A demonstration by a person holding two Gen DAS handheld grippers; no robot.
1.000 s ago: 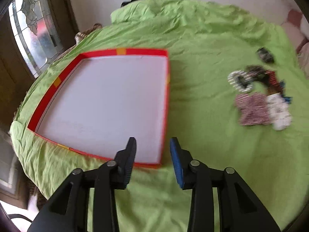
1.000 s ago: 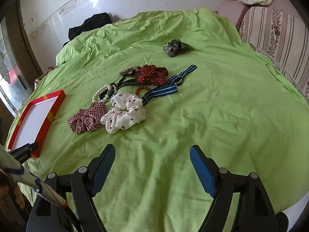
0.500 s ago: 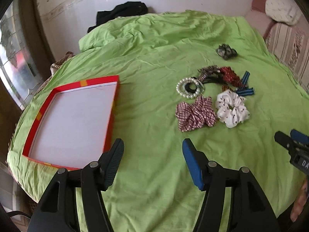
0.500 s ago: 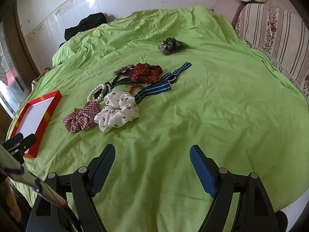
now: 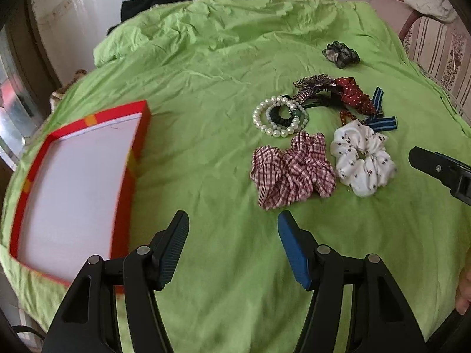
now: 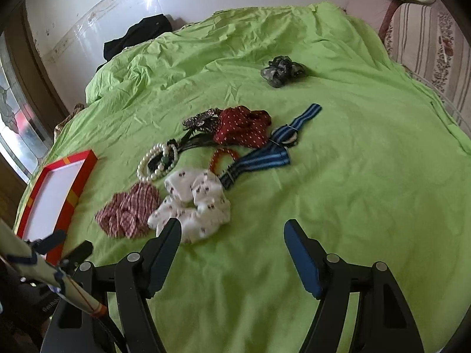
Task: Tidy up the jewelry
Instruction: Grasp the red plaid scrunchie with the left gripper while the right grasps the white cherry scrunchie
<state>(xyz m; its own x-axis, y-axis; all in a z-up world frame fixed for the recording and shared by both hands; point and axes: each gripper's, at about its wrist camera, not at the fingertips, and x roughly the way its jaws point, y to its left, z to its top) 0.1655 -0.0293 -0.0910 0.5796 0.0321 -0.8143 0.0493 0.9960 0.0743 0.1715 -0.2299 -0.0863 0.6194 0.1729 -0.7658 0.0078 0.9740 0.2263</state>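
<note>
Four scrunchies: plaid (image 5: 291, 170), white (image 5: 363, 158), red (image 6: 243, 126), grey (image 6: 282, 70). One red tray (image 5: 76, 182). Left tongs (image 5: 232, 248), right tongs (image 6: 232, 257) agape, empty.

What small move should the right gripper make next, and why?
Probably ease the right gripper forward and down onto the white scrunchie. Both grippers are open and empty, the red tray holds nothing yet, and that scrunchie lies just ahead of its left finger, nearest of the pile.
</note>
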